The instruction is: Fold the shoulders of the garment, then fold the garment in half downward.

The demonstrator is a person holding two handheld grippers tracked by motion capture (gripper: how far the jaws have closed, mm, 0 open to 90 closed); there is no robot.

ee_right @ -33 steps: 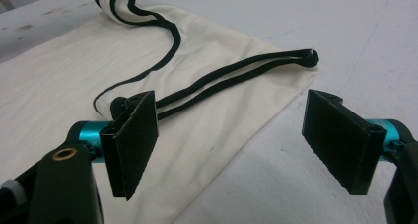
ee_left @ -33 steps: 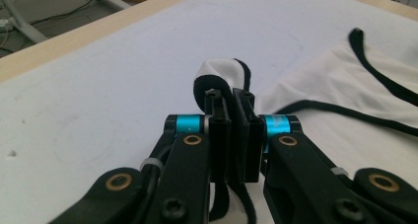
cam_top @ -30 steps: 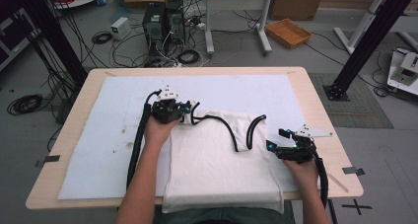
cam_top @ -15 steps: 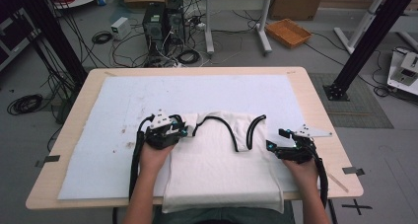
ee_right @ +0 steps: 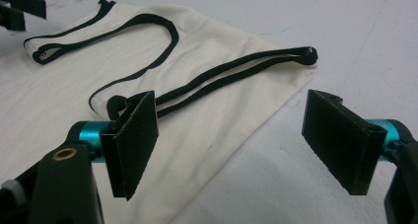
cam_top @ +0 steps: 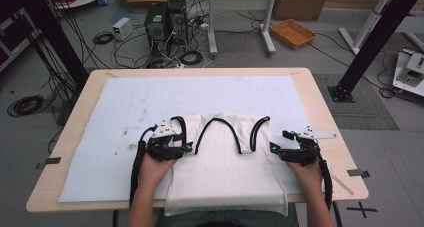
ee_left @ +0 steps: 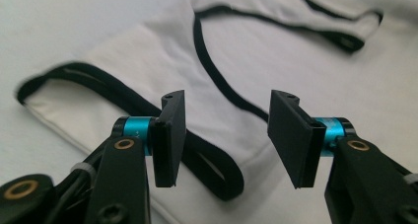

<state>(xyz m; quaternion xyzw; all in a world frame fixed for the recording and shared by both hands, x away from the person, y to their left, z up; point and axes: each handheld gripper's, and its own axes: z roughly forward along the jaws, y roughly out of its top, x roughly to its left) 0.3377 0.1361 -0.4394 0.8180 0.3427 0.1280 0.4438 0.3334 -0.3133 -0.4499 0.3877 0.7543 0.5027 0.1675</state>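
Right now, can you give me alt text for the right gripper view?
The right gripper hangs open over the edge of a white top with black trim, lying flat on a white sheet. Nothing sits between its jaws.

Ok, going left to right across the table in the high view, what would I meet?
Bare white mat → left gripper → white top → right gripper → bare table edge.
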